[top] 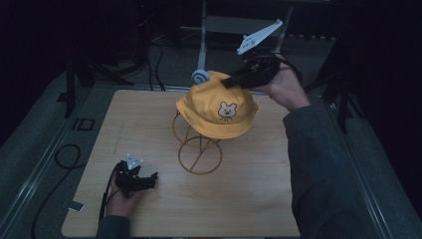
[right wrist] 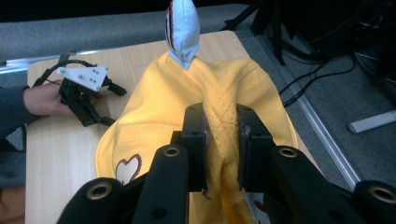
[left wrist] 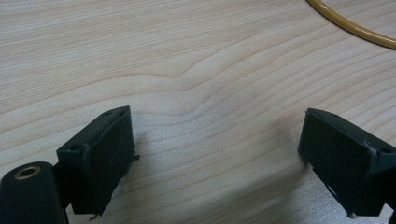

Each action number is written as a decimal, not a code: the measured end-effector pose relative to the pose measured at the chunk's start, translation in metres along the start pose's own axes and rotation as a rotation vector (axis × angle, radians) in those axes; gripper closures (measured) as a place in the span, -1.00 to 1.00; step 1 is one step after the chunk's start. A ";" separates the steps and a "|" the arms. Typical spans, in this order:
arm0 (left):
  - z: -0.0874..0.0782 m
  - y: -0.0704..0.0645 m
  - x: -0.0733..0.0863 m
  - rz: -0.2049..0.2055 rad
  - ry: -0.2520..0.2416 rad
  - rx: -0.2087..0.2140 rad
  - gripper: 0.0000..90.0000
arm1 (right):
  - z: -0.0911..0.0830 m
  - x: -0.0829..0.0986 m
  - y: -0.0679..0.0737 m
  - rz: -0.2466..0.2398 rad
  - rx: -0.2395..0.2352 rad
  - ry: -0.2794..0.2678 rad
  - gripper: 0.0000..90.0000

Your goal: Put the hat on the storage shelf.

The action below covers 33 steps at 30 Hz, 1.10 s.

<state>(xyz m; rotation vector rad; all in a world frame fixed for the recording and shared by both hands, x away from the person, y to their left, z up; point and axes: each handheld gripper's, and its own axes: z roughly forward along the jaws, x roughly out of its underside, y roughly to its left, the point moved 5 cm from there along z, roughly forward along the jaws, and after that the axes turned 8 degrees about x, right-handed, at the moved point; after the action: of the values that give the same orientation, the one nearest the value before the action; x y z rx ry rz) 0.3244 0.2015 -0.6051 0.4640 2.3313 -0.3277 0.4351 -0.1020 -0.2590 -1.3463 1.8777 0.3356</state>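
**Pinching the yellow hat on its wire stand**

Sitting on a golden wire stand just past the middle of the wooden counter, the yellow hat faced the near edge, its cartoon bear patch turned toward six o'clock. A small pale-blue ear stood up from the crown at about eleven o'clock of the hat.

The right gripper came in from the two o'clock side, held in a hand above the counter's far edge, with its grey three-cornered plate tilted up behind it. In the right gripper view its jaws were drawn narrow around a raised fold of the hat's yellow fabric at the crown, the stitched seams bunched between them, and the blue ear rose just beyond at twelve o'clock.

The left gripper rested low on the counter toward seven o'clock, well apart from the hat and near the stand's round base. In the left gripper view its jaws stood wide over bare wood grain, holding nothing, with a curve of the stand's base ring at one o'clock. A dark cable looped off the counter's left side at nine o'clock.
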 end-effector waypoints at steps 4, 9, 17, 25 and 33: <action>0.000 0.000 0.000 0.000 0.000 0.000 -0.77 | 0.012 -0.003 0.005 -0.007 -0.012 0.016 0.69; 0.000 0.000 0.000 0.000 0.000 0.000 -0.77 | 0.021 -0.007 0.009 -0.022 -0.022 0.034 0.69; 0.000 0.000 0.000 0.000 0.000 0.000 -0.77 | 0.034 -0.014 0.015 -0.039 -0.031 0.065 0.69; 0.000 0.000 0.000 0.001 -0.001 -0.001 -0.77 | 0.054 -0.014 0.022 -0.052 -0.044 0.106 0.69; 0.000 0.000 0.000 -0.001 -0.003 -0.001 -0.77 | 0.075 -0.013 0.032 -0.071 -0.061 0.137 0.67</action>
<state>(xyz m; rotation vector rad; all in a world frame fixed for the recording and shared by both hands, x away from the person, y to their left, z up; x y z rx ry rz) 0.3246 0.2014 -0.6052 0.4617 2.3286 -0.3276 0.4417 -0.0344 -0.3057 -1.5069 1.9392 0.2719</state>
